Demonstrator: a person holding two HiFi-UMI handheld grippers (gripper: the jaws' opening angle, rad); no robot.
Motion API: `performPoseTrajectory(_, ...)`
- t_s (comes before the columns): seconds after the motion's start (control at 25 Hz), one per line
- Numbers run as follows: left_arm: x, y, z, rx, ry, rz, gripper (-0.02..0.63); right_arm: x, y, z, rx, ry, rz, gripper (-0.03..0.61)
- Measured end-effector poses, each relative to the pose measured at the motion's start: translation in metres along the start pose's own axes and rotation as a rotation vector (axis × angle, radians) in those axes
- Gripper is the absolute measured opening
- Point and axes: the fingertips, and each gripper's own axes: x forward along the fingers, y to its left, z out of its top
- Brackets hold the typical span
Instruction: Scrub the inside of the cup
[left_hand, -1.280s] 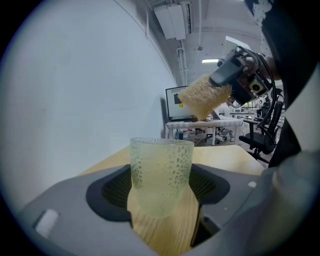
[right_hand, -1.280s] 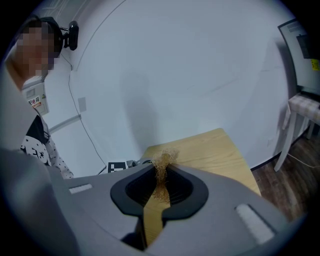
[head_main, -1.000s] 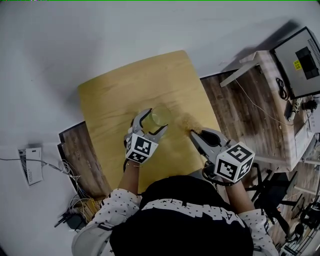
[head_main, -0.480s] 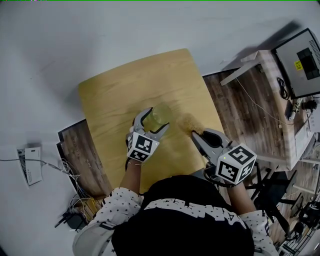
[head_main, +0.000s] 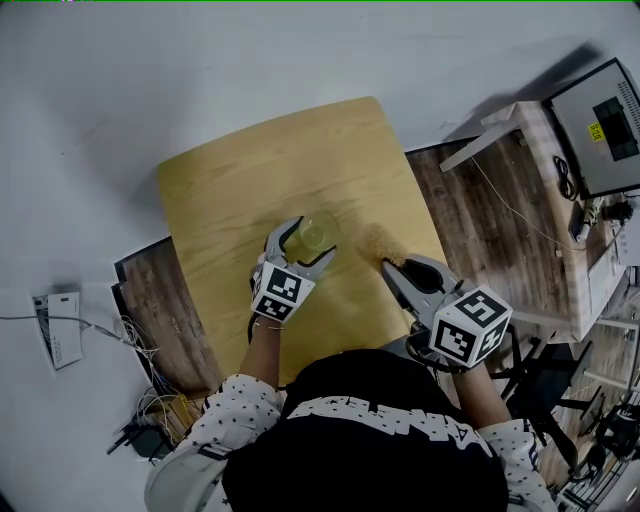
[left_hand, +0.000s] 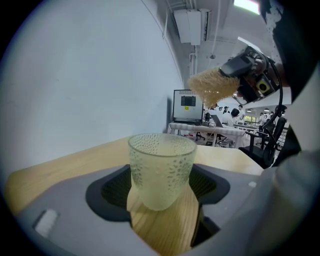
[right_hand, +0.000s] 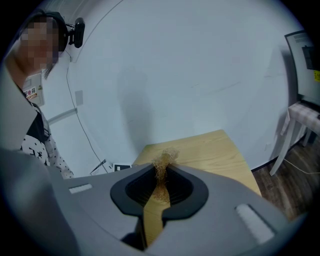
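Note:
A pale yellow-green dimpled glass cup (head_main: 313, 236) stands upright between the jaws of my left gripper (head_main: 308, 241), which is shut on its sides just above the wooden table (head_main: 250, 180). In the left gripper view the cup (left_hand: 161, 170) fills the gap between the dark pads (left_hand: 114, 190), its mouth open and nothing inside. My right gripper (head_main: 390, 266) is to the cup's right, shut on a straw-coloured fibrous scrubber (head_main: 378, 243). The scrubber (right_hand: 162, 165) sticks out past the pinched jaw tips. From the left gripper view, the scrubber (left_hand: 212, 87) hangs in the air to the cup's upper right.
The tabletop (left_hand: 75, 165) is bare around the cup. A white side table (head_main: 560, 170) with a monitor (head_main: 600, 120) stands at the right. Cables and a power strip (head_main: 60, 330) lie on the floor at the left. A white wall (right_hand: 200, 75) is behind the table.
The left gripper has rolled a little with the cup, whose mouth now shows as a rounder circle. The right gripper and scrubber have stayed put.

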Motion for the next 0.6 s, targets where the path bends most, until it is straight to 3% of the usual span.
performPoseTrajectory(0.4,-0.005,0.005,0.001,-0.025,-0.002,0.015,0.359,-0.002,0.002,0.001,-0.009,0.0,0.001,0.058)
performPoseTrajectory(0.6,-0.012,0.005,0.008,-0.049,-0.048,0.003,0.362,-0.003,0.004,0.001,-0.017,-0.002,0.007,0.058)
